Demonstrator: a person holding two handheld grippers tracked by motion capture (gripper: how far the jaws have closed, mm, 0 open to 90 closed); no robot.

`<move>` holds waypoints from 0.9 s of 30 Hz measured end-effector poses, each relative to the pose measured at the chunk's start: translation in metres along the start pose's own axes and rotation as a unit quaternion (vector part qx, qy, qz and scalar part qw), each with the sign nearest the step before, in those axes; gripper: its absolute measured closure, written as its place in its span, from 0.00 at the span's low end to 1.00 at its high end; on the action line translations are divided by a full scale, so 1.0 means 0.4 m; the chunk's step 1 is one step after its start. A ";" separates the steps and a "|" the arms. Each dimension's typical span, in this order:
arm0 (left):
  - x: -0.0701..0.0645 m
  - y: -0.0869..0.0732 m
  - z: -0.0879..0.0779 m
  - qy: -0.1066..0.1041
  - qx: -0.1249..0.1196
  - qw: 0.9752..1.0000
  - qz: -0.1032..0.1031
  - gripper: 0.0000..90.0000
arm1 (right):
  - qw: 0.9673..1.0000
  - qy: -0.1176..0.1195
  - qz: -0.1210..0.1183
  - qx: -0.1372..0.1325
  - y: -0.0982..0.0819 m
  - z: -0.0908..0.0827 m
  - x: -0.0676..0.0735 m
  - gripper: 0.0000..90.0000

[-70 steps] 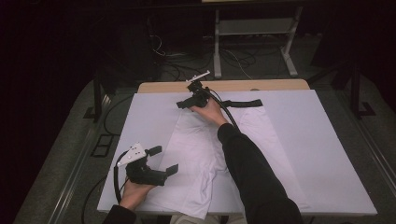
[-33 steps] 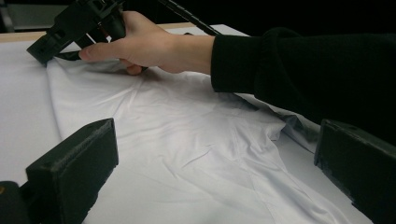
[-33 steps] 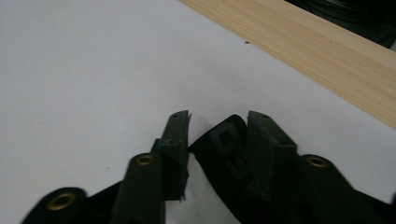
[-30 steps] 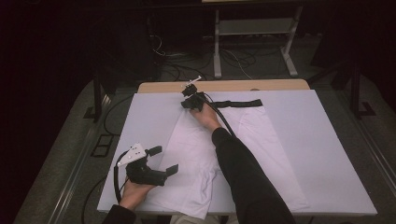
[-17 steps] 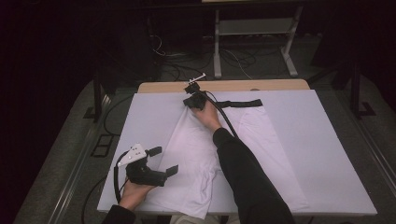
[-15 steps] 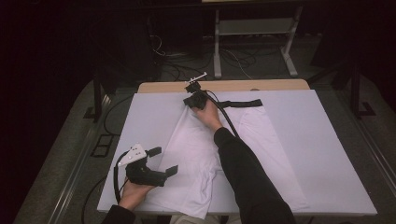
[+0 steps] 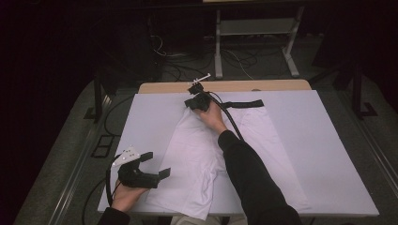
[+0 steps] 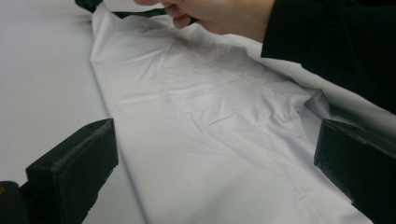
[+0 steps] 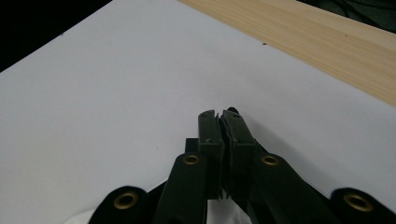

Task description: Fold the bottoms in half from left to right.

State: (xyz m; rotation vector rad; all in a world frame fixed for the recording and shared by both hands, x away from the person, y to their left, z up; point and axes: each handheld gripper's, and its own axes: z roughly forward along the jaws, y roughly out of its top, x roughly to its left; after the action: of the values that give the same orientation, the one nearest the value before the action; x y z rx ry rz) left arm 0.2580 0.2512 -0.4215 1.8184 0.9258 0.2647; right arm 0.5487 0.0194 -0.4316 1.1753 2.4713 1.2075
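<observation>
A white garment (image 7: 202, 154) with a black waistband (image 7: 244, 104) lies flat on the white-covered table (image 7: 328, 154). My right gripper (image 7: 192, 104) sits at the waistband's left end, far across the table. In the right gripper view its jaws (image 9: 219, 114) are pressed together on a thin dark edge, with white cloth (image 9: 224, 207) bunched at their base. My left gripper (image 7: 157, 165) hovers open at the table's front left, just beside the garment's near hem. In the left gripper view the wide-apart jaws (image 8: 215, 135) frame the wrinkled cloth (image 8: 187, 107), with the right hand and dark sleeve (image 8: 327, 42) beyond.
A bare wooden strip (image 7: 263, 86) runs along the table's far edge. Behind it on the dark floor are cables (image 7: 187, 70) and a metal stand (image 7: 256, 33). A black cable (image 7: 230, 119) trails from the right gripper over the cloth.
The right hand has shifted only slightly at the waistband's left end, and the cloth corner there is gathered up. The left gripper has stayed in place.
</observation>
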 end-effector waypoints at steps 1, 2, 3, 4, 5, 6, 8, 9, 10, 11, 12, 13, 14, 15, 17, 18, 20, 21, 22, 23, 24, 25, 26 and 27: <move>0.005 -0.003 -0.009 0.004 0.001 1.000 -0.002 0.00 | 1.000 0.001 -0.001 0.001 0.000 -0.001 0.000 0.95; 0.005 -0.003 -0.009 0.004 0.001 1.000 -0.002 0.00 | 1.000 0.001 -0.001 0.001 0.000 -0.001 0.000 0.95; 0.009 -0.005 -0.016 0.008 0.000 1.000 -0.004 0.00 | 1.000 0.002 0.000 0.000 0.000 -0.005 0.000 0.95; 0.009 -0.005 -0.016 0.008 0.000 1.000 -0.004 0.00 | 1.000 0.002 0.000 0.000 0.000 -0.005 0.000 0.95; 0.011 -0.006 -0.021 0.010 0.002 1.000 -0.004 0.00 | 1.000 0.003 -0.002 0.000 0.000 -0.008 -0.002 0.95; 0.012 -0.007 -0.024 0.011 0.003 1.000 -0.004 0.00 | 1.000 0.003 -0.002 0.000 0.000 -0.008 -0.002 0.95; 0.016 -0.008 -0.032 0.014 0.004 1.000 -0.004 0.00 | 1.000 0.003 -0.002 -0.002 0.001 -0.010 -0.003 0.95; 0.018 -0.008 -0.038 0.016 0.004 1.000 -0.004 0.00 | 1.000 0.006 0.001 -0.003 0.002 -0.013 -0.004 0.95; 0.018 -0.008 -0.038 0.016 0.004 1.000 -0.004 0.00 | 1.000 0.006 0.001 -0.003 0.002 -0.013 -0.004 0.95; 0.019 -0.008 -0.042 0.017 0.006 1.000 -0.002 0.00 | 1.000 0.007 0.003 -0.002 0.002 -0.014 -0.005 0.95; 0.020 -0.010 -0.046 0.018 0.009 1.000 -0.001 0.00 | 1.000 0.006 0.001 -0.003 0.002 -0.015 -0.005 0.95; 0.021 -0.011 -0.049 0.020 0.011 1.000 0.000 0.00 | 1.000 0.006 0.000 -0.003 0.002 -0.017 -0.005 0.95; 0.022 -0.013 -0.051 0.021 0.013 1.000 0.000 0.00 | 1.000 0.006 0.000 -0.003 0.002 -0.017 -0.005 0.95; 0.024 -0.018 -0.057 0.020 0.016 1.000 -0.002 0.00 | 1.000 0.006 -0.002 -0.003 0.002 -0.018 -0.005 0.95; 0.024 -0.022 -0.061 0.021 0.019 1.000 -0.002 0.00 | 1.000 0.005 -0.003 -0.003 0.003 -0.019 -0.005 0.95; 0.024 -0.022 -0.061 0.021 0.019 1.000 -0.002 0.00 | 1.000 0.005 -0.003 -0.003 0.003 -0.019 -0.005 0.95; 0.024 -0.025 -0.067 0.021 0.022 1.000 -0.002 0.00 | 1.000 0.005 -0.004 -0.004 0.004 -0.021 -0.005 0.95; 0.025 -0.026 -0.070 0.021 0.025 0.999 -0.001 0.00 | 1.000 0.005 -0.004 -0.003 0.005 -0.023 -0.005 0.95; 0.025 -0.027 -0.073 0.021 0.026 0.999 0.000 0.00 | 1.000 0.005 -0.005 -0.004 0.005 -0.024 -0.006 0.95; 0.026 -0.030 -0.080 0.022 0.027 0.999 -0.001 0.00 | 1.000 0.005 -0.006 -0.003 0.005 -0.025 -0.007 0.95; 0.026 -0.030 -0.080 0.022 0.027 0.999 -0.001 0.00 | 1.000 0.005 -0.006 -0.003 0.005 -0.025 -0.007 0.95; 0.025 -0.032 -0.086 0.021 0.031 0.999 -0.002 0.00 | 1.000 0.004 -0.007 -0.004 0.005 -0.026 -0.008 0.95; 0.025 -0.032 -0.086 0.021 0.031 0.999 -0.002 0.00 | 1.000 0.004 -0.006 -0.004 0.006 -0.027 -0.008 0.95; 0.024 -0.032 -0.088 0.021 0.033 0.999 0.000 0.00 | 1.000 0.004 -0.006 -0.004 0.006 -0.027 -0.008 0.95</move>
State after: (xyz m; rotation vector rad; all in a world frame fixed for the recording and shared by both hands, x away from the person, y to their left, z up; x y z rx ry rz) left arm 0.2387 0.2847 -0.4193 1.8794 0.9739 0.2757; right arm 0.5475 0.0113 -0.4234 1.1538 2.4749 1.2201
